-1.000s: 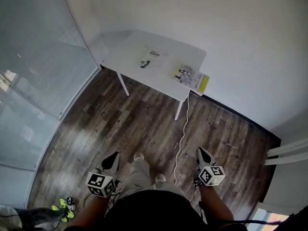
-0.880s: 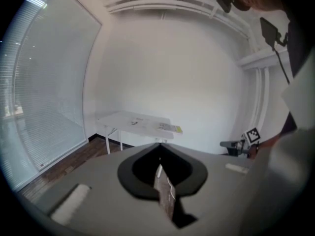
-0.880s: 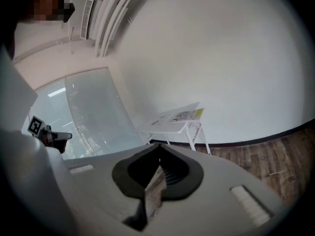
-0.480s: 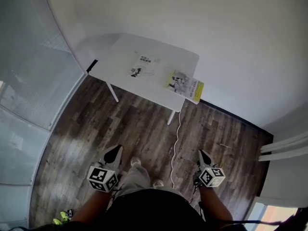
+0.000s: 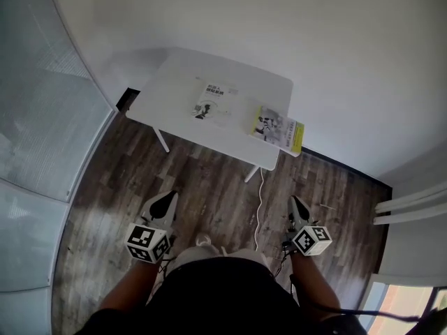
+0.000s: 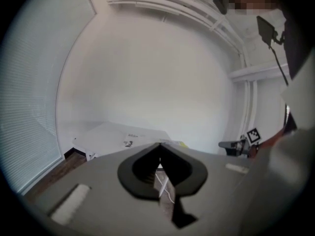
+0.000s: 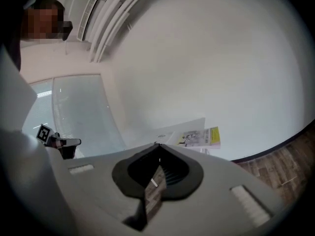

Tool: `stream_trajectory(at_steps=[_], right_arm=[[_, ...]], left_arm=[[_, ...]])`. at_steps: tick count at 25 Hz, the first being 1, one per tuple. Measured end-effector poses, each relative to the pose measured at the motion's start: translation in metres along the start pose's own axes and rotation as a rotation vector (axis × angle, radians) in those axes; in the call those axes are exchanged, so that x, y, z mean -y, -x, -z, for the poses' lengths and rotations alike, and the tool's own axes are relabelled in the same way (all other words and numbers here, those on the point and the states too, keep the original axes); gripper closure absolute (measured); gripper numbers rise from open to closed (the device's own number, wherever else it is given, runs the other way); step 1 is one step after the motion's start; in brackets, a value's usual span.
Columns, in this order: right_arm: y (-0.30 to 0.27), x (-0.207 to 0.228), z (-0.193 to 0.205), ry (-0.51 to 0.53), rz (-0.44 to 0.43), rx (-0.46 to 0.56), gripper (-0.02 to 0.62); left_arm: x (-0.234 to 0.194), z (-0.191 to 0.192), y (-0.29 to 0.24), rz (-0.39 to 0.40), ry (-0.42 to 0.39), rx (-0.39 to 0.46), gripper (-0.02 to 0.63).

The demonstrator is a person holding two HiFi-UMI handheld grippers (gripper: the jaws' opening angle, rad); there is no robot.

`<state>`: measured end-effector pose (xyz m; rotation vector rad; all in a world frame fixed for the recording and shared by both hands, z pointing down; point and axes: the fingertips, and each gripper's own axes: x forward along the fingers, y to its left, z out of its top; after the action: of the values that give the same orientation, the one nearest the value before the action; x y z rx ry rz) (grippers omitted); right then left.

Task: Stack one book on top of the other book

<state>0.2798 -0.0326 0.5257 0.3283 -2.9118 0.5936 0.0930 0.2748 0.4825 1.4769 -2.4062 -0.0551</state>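
The left gripper point(image 5: 166, 202) hangs low over the wooden floor point(image 5: 209, 176), well short of the white tabletop point(image 5: 171, 82). Its fingers point(image 6: 93, 183) are closed tip to tip with nothing between them, probably because nothing is within reach yet.

Further off, the tabletop stands against the wall. On it lies the white book point(image 5: 215, 101), flat, cover up, around the middle. To its right and apart from it lies the yellow-edged book point(image 5: 277, 128), also flat. This one sits at the tabletop's right near corner, with its yellow edge hanging over the rim. That overhang would likely make it the easier one to pinch and carry onto the other.

A thin cable point(image 5: 260, 211) trails down from the tabletop's near edge across the floor. The right gripper point(image 5: 295, 205) is just right of the cable, level with the left one. Its fingers point(image 7: 236, 181) are likewise pressed together and empty.

By count there are two books, neither stacked, two grippers and one tabletop.
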Motion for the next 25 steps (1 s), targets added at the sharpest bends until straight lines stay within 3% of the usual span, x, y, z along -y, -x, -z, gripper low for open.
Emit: stream_trajectory(at_steps=[4,8,13,25], right_arm=[[-0.023,-0.032,-0.003,-0.052,0.007,-0.007,0.592],[-0.033,-0.056,-0.008,0.019,-0.032,-0.07,0.593],[-0.062,-0.032,-0.025,-0.036,0.031,-0.047,0.592],[-0.201,-0.01,-0.036,-0.036,-0.045,-0.102,0.593]], left_arm=[[-0.036,-0.005,-0.009,0.024,-0.014,-0.013,0.603],[-0.054,-0.003,-0.017,0.028,0.012,-0.014,0.603],[-0.065,-0.001,-0.047,0.036,0.045,-0.028,0.603],[-0.129,-0.052,-0.12,-0.045,0.022,-0.058,0.603]])
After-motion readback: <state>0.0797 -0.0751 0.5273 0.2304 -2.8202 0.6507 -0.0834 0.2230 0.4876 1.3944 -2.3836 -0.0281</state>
